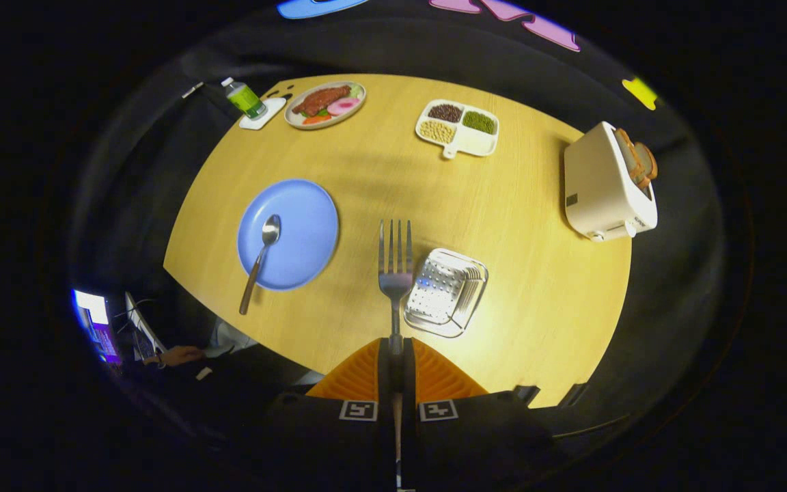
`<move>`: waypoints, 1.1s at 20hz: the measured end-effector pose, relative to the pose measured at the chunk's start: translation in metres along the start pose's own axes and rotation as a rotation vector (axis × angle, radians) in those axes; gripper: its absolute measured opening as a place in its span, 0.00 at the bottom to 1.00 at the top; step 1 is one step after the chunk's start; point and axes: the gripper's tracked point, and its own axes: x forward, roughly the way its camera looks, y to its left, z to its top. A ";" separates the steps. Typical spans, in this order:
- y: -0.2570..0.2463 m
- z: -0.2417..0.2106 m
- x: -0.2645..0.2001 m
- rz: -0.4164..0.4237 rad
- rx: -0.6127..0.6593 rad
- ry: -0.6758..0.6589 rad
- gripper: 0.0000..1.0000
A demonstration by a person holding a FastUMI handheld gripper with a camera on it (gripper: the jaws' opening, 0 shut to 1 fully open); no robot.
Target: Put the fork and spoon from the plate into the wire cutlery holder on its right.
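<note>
Your fingers are clamped on the fork, held above the tabletop.

Both fingers press the fork's handle, and its tines point straight ahead, away from you, just left of the wire cutlery holder below it. The holder sits on the tabletop to the right of the blue plate. The spoon lies on that plate, its handle reaching past the near rim. Beyond them stand a white toaster with bread at the right, a divided dish of beans, a plate of food, and a bottle on a coaster.
</note>
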 end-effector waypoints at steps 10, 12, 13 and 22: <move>-0.044 -0.026 0.026 -0.049 -0.054 0.418 0.08; -0.046 -0.019 0.032 -0.060 -0.063 0.459 0.08; -0.046 -0.017 0.035 -0.065 -0.062 0.482 0.08; -0.043 0.002 0.065 -0.086 -0.028 0.589 0.08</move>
